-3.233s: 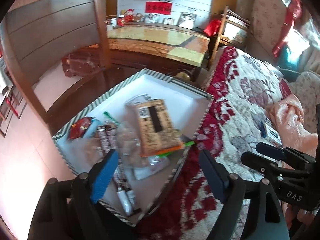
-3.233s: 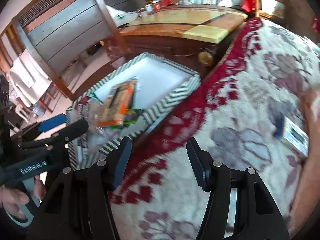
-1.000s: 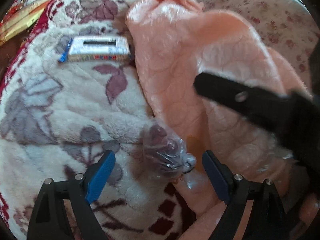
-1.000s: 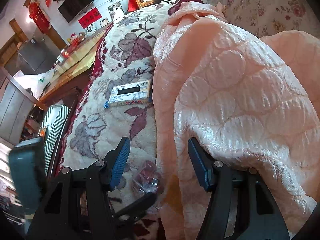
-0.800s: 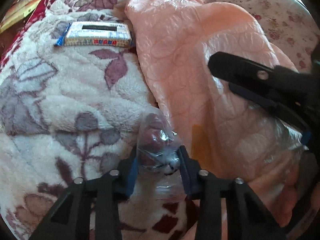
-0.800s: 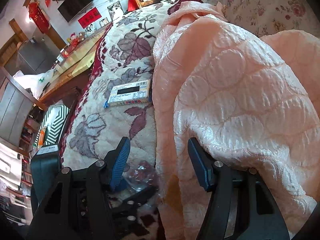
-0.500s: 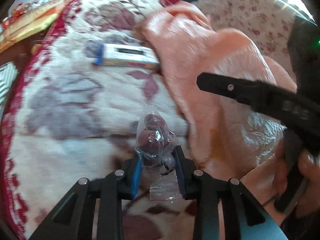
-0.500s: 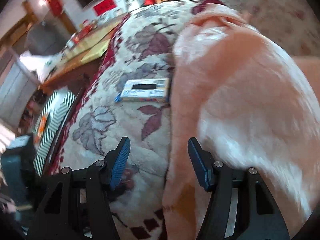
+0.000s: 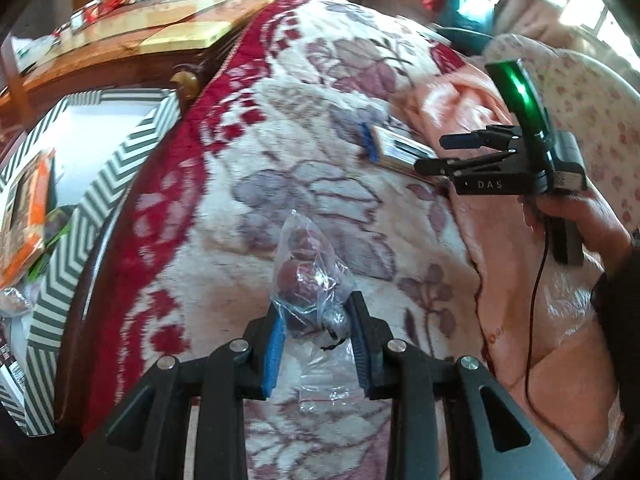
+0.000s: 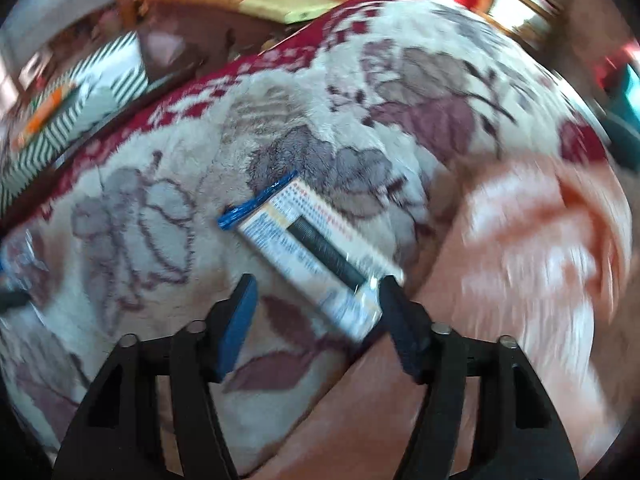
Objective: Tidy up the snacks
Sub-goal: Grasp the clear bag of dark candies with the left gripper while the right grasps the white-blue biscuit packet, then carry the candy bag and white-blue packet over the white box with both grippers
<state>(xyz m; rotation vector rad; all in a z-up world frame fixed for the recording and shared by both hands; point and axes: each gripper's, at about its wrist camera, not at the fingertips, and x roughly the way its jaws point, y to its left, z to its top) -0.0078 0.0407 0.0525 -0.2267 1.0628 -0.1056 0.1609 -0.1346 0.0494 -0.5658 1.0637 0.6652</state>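
My left gripper (image 9: 316,320) is shut on a clear plastic bag of brown round snacks (image 9: 306,268), held just above the floral blanket. My right gripper (image 10: 316,296) is open, its fingers on either side of the near end of a flat white snack packet with a blue end (image 10: 308,250) lying on the blanket. That packet (image 9: 394,150) and the right gripper (image 9: 436,154) also show in the left wrist view. The striped box (image 9: 100,188) holding other snacks is at the left.
A peach quilt (image 10: 540,248) lies bunched on the right of the bed. A wooden cabinet (image 9: 132,40) stands behind the striped box (image 10: 56,136). The red border of the floral blanket (image 9: 160,184) runs along the bed edge beside the box.
My left gripper closed on the bag of brown snacks, lifted it and turned left toward the box. My right gripper swung down over the white packet.
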